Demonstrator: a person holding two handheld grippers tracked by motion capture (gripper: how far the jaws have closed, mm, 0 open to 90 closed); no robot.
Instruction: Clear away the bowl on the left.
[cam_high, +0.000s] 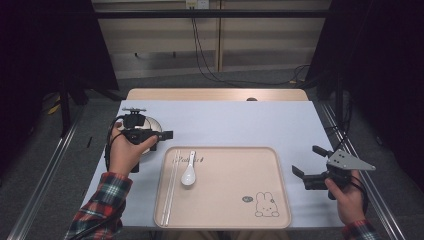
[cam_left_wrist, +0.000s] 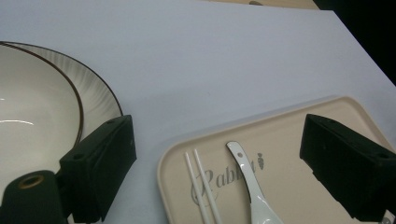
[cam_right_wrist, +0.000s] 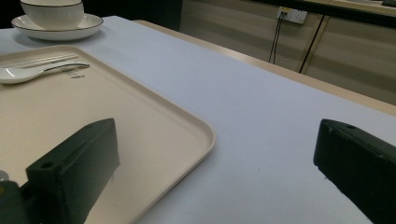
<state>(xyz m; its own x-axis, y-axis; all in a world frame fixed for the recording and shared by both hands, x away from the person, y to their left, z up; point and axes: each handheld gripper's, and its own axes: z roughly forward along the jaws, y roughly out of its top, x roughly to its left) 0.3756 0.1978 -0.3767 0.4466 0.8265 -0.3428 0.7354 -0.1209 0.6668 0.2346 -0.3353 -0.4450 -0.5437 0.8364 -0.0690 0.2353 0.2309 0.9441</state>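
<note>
Hovering above the tabletop (cam_high: 225, 122), the left claw (cam_high: 165, 135) is held with its jaws spread wide and nothing between them. Just behind and beneath this claw, a white bowl (cam_left_wrist: 32, 116) with a dark rim is seen resting on a ribbed saucer (cam_left_wrist: 95, 91); in the left gripper view the bowl lies beside the left-hand jaw. Just ahead of the same claw, a beige tray (cam_high: 225, 200) is laid flat, and near its closest corner a pair of white chopsticks (cam_high: 172, 180) and a white spoon (cam_high: 189, 172) are placed side by side, the chopsticks nearer the claw. A rabbit drawing (cam_high: 266, 205) is printed on the tray's far side, toward the right claw (cam_high: 307, 167). That claw is held just off the tray's right edge, its jaws also wide apart and empty, pointed toward the tray.
</note>
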